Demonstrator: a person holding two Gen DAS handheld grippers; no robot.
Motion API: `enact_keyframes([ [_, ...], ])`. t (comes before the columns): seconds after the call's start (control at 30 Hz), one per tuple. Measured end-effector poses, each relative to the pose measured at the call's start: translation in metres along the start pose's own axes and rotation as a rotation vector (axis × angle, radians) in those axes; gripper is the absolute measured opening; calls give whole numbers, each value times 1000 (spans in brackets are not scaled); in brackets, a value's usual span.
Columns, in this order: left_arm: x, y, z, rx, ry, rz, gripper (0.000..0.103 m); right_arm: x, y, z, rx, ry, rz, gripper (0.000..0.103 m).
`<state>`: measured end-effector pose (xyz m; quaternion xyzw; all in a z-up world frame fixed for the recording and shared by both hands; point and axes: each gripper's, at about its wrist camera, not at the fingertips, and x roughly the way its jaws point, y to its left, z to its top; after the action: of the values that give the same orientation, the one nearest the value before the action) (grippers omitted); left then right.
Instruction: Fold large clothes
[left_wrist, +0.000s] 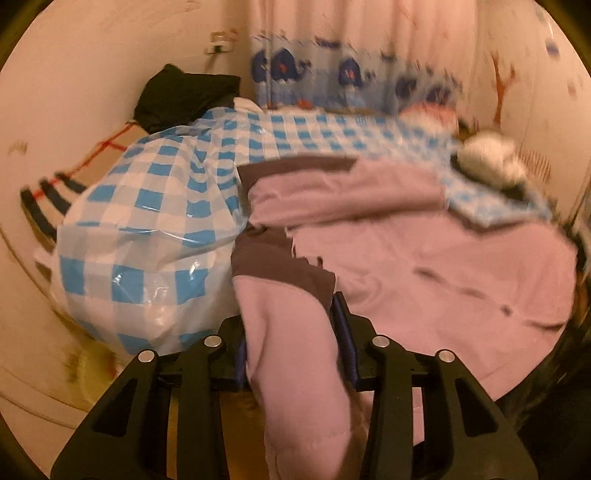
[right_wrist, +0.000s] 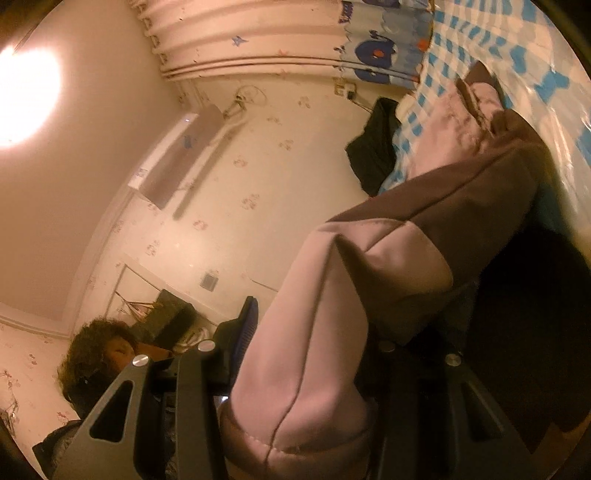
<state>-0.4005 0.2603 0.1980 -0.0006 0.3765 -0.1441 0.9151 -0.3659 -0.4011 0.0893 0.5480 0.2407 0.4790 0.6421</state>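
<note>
Clearly the left gripper (left_wrist: 295, 363) is clamped on a fold of the pink garment (left_wrist: 424, 236), cloth bunched between its blue-padded fingers (left_wrist: 341, 321). The right gripper (right_wrist: 314, 354) likewise grips a pink sleeve with a brown band (right_wrist: 450, 206), held up toward the wall. From the left view the garment spreads toward two o'clock across the blue checked cover (left_wrist: 295, 133), with a plastic-wrapped checked bundle (left_wrist: 147, 229) at ten o'clock and a black cloth (left_wrist: 184, 94) at eleven. By the look of it, the step is lifting a sleeve and an edge to fold inward. Next, both hands likely need to carry the cloth over the body and lay it flat.
</note>
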Motion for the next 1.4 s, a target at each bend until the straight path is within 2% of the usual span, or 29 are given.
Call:
enact_keyframes([
  [0.07, -8, 16, 2, -76, -33, -45, 33, 1, 4, 1, -7, -6, 12, 43],
  [0.17, -9, 28, 2, -118, -45, -86, 33, 4, 8, 0, -18, 5, 14, 43],
  [0.27, 5, 32, -3, -109, 4, -95, 33, 3, 1, -2, -8, 31, -31, 43],
  [0.33, 18, 35, -9, -107, 69, -142, 33, 2, -8, -7, 20, 65, -59, 43],
  [0.37, 24, 38, -15, -111, 97, -161, 36, 2, -11, -10, 34, 84, -68, 45],
  [0.4, 29, 41, -19, -124, 133, -195, 40, 1, -13, -11, 47, 98, -78, 54],
  [0.43, 32, 44, -24, -132, 159, -220, 47, 0, -15, -13, 62, 113, -96, 69],
  [0.47, 36, 48, -30, -141, 188, -234, 56, -2, -18, -15, 80, 128, -124, 74],
  [0.5, 39, 51, -34, -152, 210, -246, 60, -4, -19, -15, 90, 137, -143, 79],
  [0.53, 41, 53, -38, -160, 217, -254, 63, -6, -20, -16, 98, 151, -163, 80],
  [0.57, 43, 57, -43, -175, 226, -265, 71, -7, -21, -17, 106, 165, -181, 81],
  [0.63, 48, 63, -52, -204, 244, -268, 77, -9, -25, -19, 127, 190, -214, 82],
  [0.8, 73, 70, -74, -215, 328, -236, 79, -7, -29, -23, 149, 262, -278, 82],
  [0.9, 86, 82, -91, -309, 361, -332, 82, 0, -32, -28, 159, 316, -290, 82],
  [0.97, 97, 88, -102, -391, 383, -440, 82, 6, -32, -30, 149, 340, -289, 82],
  [1.03, 101, 83, -107, -401, 379, -532, 82, 9, -31, -30, 132, 341, -286, 82],
  [1.07, 101, 79, -108, -393, 375, -556, 81, 10, -29, -30, 116, 335, -291, 79],
  [1.1, 100, 75, -107, -377, 359, -568, 78, 10, -28, -29, 103, 330, -299, 67],
  [1.13, 98, 72, -105, -366, 340, -576, 64, 9, -25, -28, 83, 314, -319, 48],
  [1.17, 95, 72, -102, -365, 314, -574, 51, 8, -24, -27, 73, 302, -336, 40],
  [1.2, 93, 75, -99, -371, 289, -555, 44, 7, -21, -26, 58, 286, -355, 32],
  [1.23, 90, 78, -95, -377, 263, -533, 29, 7, -17, -25, 41, 271, -364, 30],
  [1.3, 78, 85, -85, -399, 189, -525, 24, 8, -7, -24, 16, 245, -356, 28],
  [1.4, 56, 81, -64, -377, 87, -516, 20, 13, 11, -20, -27, 197, -303, 28],
])
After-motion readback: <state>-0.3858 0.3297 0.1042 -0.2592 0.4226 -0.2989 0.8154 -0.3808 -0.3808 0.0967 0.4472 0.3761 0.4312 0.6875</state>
